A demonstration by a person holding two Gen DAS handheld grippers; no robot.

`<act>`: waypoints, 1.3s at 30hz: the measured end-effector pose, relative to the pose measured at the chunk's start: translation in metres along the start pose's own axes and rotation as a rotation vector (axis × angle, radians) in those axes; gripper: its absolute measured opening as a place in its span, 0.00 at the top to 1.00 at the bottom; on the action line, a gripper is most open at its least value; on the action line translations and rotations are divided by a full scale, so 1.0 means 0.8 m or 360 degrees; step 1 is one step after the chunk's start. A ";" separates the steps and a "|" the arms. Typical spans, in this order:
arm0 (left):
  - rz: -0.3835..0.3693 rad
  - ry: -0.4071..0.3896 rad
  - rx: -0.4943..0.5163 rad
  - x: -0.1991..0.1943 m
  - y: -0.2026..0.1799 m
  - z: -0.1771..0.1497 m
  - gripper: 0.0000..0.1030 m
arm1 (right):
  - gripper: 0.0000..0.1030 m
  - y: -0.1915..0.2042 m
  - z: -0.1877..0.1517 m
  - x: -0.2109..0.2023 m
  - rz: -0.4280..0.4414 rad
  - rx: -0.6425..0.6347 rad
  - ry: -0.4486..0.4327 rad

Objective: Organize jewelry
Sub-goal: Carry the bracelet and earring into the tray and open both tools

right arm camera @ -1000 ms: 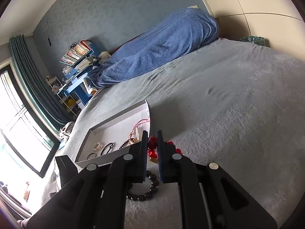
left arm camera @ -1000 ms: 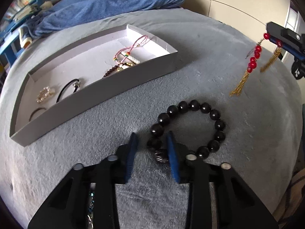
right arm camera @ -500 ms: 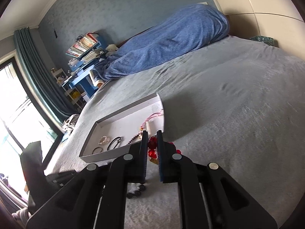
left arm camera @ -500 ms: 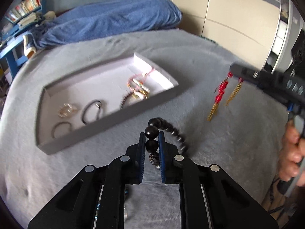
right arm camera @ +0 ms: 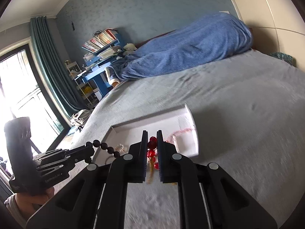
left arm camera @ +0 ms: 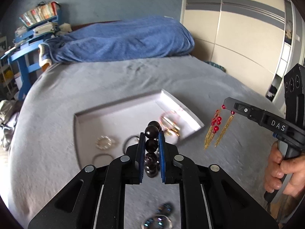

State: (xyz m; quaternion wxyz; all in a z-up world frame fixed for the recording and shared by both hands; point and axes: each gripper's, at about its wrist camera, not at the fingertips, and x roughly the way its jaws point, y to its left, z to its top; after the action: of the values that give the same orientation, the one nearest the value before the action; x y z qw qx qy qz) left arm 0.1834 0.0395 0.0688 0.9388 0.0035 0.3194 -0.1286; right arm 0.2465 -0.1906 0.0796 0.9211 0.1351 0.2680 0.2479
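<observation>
My left gripper [left arm camera: 150, 133] is shut on a black bead bracelet [left arm camera: 152, 131] and holds it in the air above the near edge of the white tray [left arm camera: 167, 97]. The bracelet also shows in the right wrist view [right arm camera: 106, 147], hanging from the left gripper [right arm camera: 91, 149]. My right gripper [right arm camera: 152, 133] is shut on red-bead earrings with gold tassels [right arm camera: 151, 152]. In the left wrist view the earrings [left arm camera: 216, 127] dangle from the right gripper [left arm camera: 227, 106], right of the tray. The tray [right arm camera: 150, 123] holds several small jewelry pieces.
The tray lies on a grey bed cover [left arm camera: 114, 76]. A blue blanket pile [left arm camera: 122, 38] lies at the head of the bed. A blue shelf with books [left arm camera: 28, 38] stands left. A wardrobe [left arm camera: 238, 38] stands right. A shiny bead piece [left arm camera: 158, 221] lies below my left gripper.
My left gripper closed on the black bracelet and lifted it off the bed toward the tray. My right gripper kept hold of the earrings and moved closer to the tray.
</observation>
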 end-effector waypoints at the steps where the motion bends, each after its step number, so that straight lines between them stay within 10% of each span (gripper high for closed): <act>1: 0.0008 -0.0018 -0.0014 0.000 0.007 0.003 0.86 | 0.91 0.002 0.003 0.004 0.0008 -0.0006 -0.0007; 23: -0.0013 -0.0077 -0.0147 0.086 0.071 0.058 0.86 | 0.91 0.016 0.037 0.161 0.0089 -0.0075 0.0069; 39: 0.0108 0.0209 -0.0190 0.161 0.092 0.022 0.86 | 0.91 -0.021 -0.007 0.228 -0.0039 -0.0025 0.0375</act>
State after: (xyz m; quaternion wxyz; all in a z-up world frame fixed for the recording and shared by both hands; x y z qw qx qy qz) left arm 0.3103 0.0785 -0.0003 0.9182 -0.0331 0.3871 -0.0771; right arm 0.3833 -0.1077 -0.0089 0.8872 0.0944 0.3741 0.2530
